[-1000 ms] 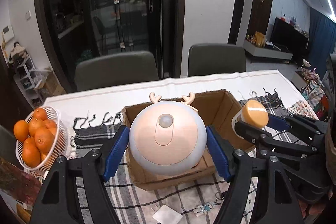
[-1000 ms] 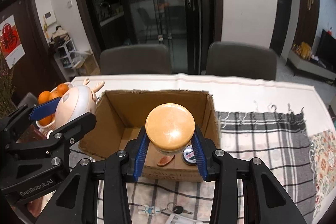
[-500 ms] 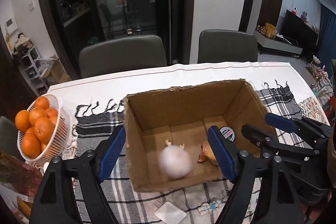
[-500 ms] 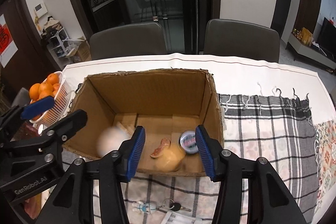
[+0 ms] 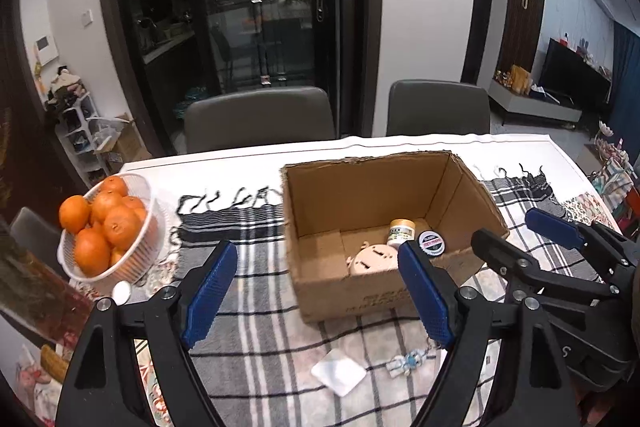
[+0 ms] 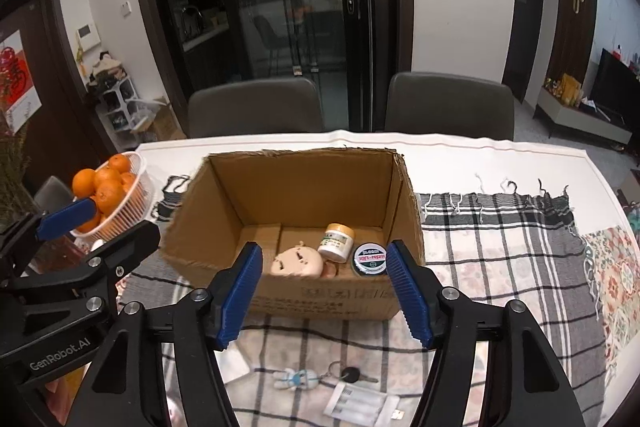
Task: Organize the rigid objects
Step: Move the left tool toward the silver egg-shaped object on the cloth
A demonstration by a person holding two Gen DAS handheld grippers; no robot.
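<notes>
In the middle of the frame sits the cardboard box [image 6: 304, 227], open on top, on a plaid cloth [image 6: 500, 255]. On its floor, toward the lower right of the box: a peach round toy [image 6: 297, 261] lying tipped over, a small white jar [image 6: 337, 242] with an orange lid just beside it, and a flat black tin [image 6: 370, 259] nearest the right wall — the three are bunched close together. The left gripper [image 5: 318, 297] and right gripper [image 6: 324, 293] both hang in front of the box with jaws spread wide, nothing between them. At the left edge there's a white basket [image 5: 150, 227] of oranges [image 5: 102, 223]. Bottom centre, on the cloth — a keychain [image 6: 320, 377] and a white packet [image 6: 360, 401].
</notes>
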